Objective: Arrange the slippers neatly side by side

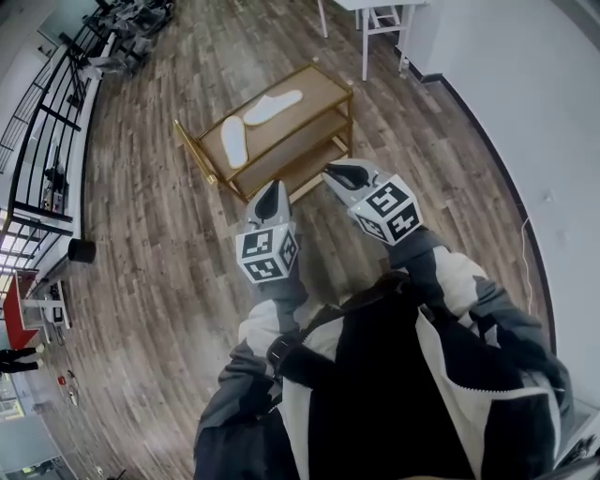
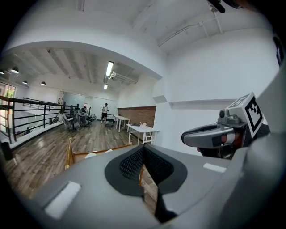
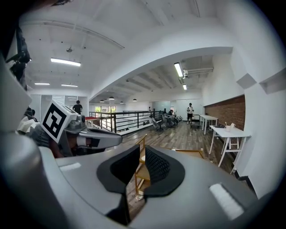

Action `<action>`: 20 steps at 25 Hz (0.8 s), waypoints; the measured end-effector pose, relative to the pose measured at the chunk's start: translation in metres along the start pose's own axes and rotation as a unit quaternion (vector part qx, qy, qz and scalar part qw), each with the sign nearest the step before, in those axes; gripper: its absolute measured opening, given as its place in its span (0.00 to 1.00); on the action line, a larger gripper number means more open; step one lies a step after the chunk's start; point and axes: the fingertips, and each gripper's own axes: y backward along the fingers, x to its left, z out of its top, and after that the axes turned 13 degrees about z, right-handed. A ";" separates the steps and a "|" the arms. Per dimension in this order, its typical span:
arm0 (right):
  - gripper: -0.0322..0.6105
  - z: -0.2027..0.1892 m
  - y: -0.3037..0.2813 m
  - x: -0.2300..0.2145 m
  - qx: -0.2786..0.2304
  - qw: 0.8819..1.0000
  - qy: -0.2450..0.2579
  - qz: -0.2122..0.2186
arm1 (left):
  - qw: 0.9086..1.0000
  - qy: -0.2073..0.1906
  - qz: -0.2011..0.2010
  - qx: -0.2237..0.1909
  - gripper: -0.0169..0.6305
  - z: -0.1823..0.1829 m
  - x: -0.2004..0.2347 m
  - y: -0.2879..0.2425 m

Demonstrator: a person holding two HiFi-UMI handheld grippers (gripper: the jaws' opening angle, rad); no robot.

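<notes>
Slippers, two white ones, lie on the top shelf of the rack point(image 1: 317, 89), far side of the wood floor point(image 1: 141, 244) from the person, and well apart from both grippers. At the far left a black railing point(image 1: 42, 131) runs along the floor's edge. On the rack, the left slipper point(image 1: 234, 141) points roughly toward the person, and the right slipper point(image 1: 273, 106) lies slanted away to the right, so the pair forms a V and is not side by side. Their near ends come close together; whether they touch cannot be told.

Nearer the person, the left gripper point(image 1: 272, 187) hangs in the air short of the rack. Its jaws are pressed together at the tips with nothing between them point(image 2: 143, 151), and the rack's edge point(image 2: 70, 154) shows past them. Just to its right the right gripper point(image 1: 330, 172) hangs at about the same height, pointing at the rack's near corner. Its jaws stand a narrow slit apart and hold nothing point(image 3: 142, 154); the rack's frame point(image 3: 142, 144) shows through the gap. Further right, by the wall, stands a white table point(image 1: 375, 14)
</notes>
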 end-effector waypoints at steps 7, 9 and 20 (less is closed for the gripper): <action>0.11 0.006 -0.023 -0.045 -0.008 1.000 -0.006 0.005 | 1.000 0.004 0.021 -0.001 0.03 0.006 0.013 -0.039; 0.09 0.012 -0.034 -0.066 -0.011 1.000 -0.008 0.009 | 1.000 0.004 0.030 0.000 0.03 0.010 0.016 -0.055; 0.05 0.043 -0.106 -0.172 -0.006 0.996 0.004 0.084 | 0.993 0.010 0.121 0.006 0.03 0.040 0.052 -0.152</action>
